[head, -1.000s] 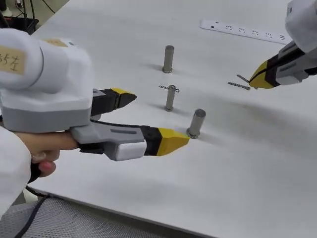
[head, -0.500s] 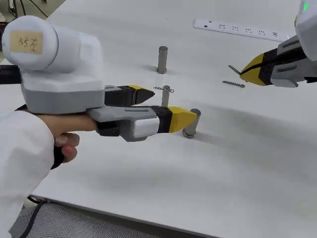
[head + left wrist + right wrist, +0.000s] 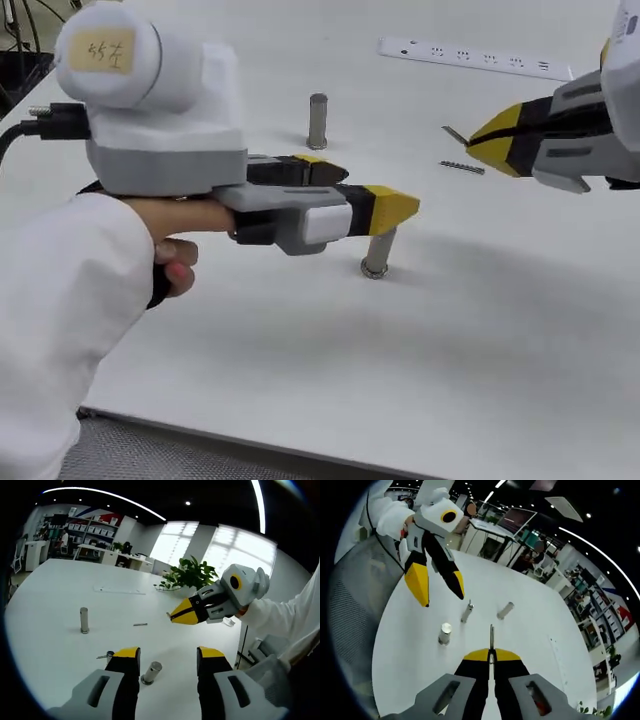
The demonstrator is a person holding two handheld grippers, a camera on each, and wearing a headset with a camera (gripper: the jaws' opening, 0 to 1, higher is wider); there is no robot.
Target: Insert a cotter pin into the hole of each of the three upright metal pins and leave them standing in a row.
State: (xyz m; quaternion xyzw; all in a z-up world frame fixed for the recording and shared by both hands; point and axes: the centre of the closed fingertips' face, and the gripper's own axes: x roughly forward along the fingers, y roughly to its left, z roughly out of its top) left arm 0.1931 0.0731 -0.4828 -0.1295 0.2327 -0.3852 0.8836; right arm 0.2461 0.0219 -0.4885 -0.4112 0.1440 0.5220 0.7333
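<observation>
Three upright metal pins stand in a row on the white table. The far pin and the near pin are bare. The middle pin carries a cotter pin through its hole; in the head view my left gripper hides it. My left gripper hovers open just above the near pin, holding nothing. My right gripper is raised over the table to the right, shut on a cotter pin that sticks out past its tips. A second cotter pin lies loose on the table below it.
A white power strip lies along the far side of the table. The table's near edge runs below the left arm. Behind the table in the left gripper view are a green plant and office furniture.
My right gripper has lifted one cotter pin off the table, leaving the other lying there. My left gripper has risen from beside the near pin and now covers the middle pin.
</observation>
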